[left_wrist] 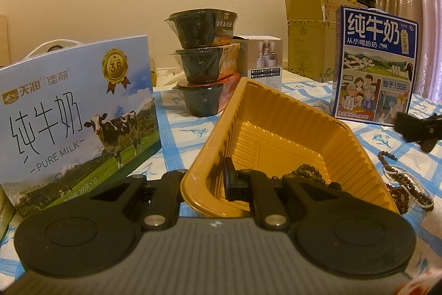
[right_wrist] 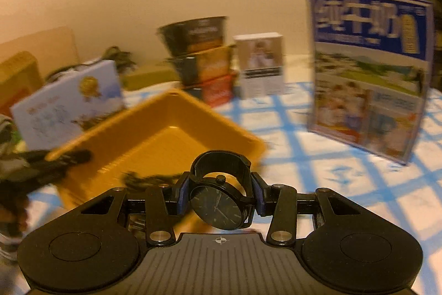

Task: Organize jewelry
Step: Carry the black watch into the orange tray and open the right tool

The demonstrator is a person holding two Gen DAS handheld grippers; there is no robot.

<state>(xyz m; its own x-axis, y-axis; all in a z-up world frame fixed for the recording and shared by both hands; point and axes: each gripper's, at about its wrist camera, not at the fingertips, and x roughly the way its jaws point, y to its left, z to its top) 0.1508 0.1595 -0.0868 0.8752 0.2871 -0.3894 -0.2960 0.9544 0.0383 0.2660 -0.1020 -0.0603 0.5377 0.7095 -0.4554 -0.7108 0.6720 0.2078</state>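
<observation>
A yellow ribbed plastic tray (left_wrist: 290, 123) stands tilted on the blue-checked cloth. My left gripper (left_wrist: 225, 180) is shut on its near wall. Dark brown beads (left_wrist: 306, 173) lie in the tray's near corner. More bead strings and a white pearl strand (left_wrist: 400, 181) lie on the cloth to the tray's right. In the right wrist view my right gripper (right_wrist: 221, 194) is shut on a black wristwatch (right_wrist: 218, 202), held above the cloth just right of the tray (right_wrist: 154, 134). That view is blurred. The right gripper's tip (left_wrist: 420, 129) also shows at the left wrist view's right edge.
A light blue milk carton (left_wrist: 77, 112) stands left of the tray, and a dark blue one (left_wrist: 375, 65) stands right. Behind are three stacked black bowls (left_wrist: 204, 60), a small white box (left_wrist: 262, 60) and an open cardboard box (left_wrist: 309, 41) by the wall.
</observation>
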